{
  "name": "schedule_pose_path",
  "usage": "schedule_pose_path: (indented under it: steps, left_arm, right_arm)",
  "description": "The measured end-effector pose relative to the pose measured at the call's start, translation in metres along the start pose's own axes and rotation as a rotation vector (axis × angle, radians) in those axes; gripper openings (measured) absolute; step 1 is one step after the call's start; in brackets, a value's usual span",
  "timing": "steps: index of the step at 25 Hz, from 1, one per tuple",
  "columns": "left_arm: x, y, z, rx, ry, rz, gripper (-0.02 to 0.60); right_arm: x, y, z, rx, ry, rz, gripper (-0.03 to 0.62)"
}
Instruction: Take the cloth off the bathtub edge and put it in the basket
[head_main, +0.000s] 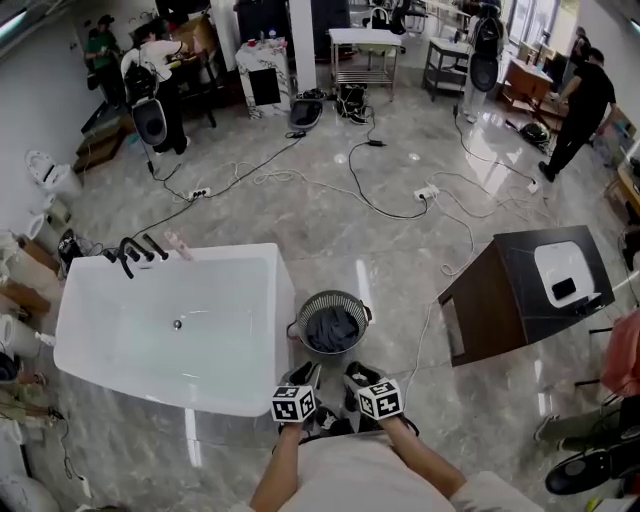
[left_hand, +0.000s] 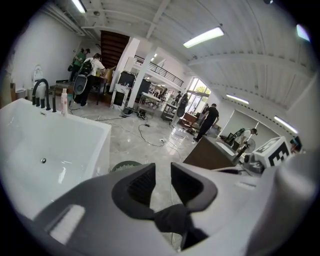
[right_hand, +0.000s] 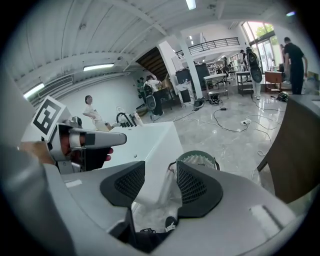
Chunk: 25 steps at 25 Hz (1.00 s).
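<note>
We count one bathtub (head_main: 281, 300), one basket (head_main: 333, 294), one dark cloth (head_main: 333, 328) and two grippers. The cloth lies bunched inside the basket, on the floor just beside the bathtub's near right corner. The left gripper (left_hand: 162, 175) and right gripper (right_hand: 161, 172) each stand narrowly apart, holding nothing. Their views show only the basket's rim.

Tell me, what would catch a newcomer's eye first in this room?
The big white bathtub at the left stands out first, with a round basket beside its corner holding a dark cloth. Just below them, in front of the person, the left hand-held gripper and right hand-held gripper hang empty, jaws apart. Behind, cables snake across the glossy floor.
</note>
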<state>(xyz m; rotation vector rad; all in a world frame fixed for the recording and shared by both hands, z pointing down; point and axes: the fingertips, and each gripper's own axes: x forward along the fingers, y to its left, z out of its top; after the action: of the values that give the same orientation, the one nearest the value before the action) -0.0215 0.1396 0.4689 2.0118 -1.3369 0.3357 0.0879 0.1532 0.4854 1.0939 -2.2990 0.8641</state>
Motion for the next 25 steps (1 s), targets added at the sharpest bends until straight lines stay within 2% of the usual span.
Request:
schedule_pose_path:
  steps: [15,25]
  left_arm:
    - [-0.004,-0.012,0.015,0.034,0.022,0.014,0.143]
    - [-0.008,-0.001,0.02,0.035,0.015,0.031,0.143]
  right_arm:
    - [-0.011,-0.003,0.012,-0.06,0.024,0.013,0.177]
    - [-0.003,-0.001,0.019,-0.067,0.016,-0.001,0.176]
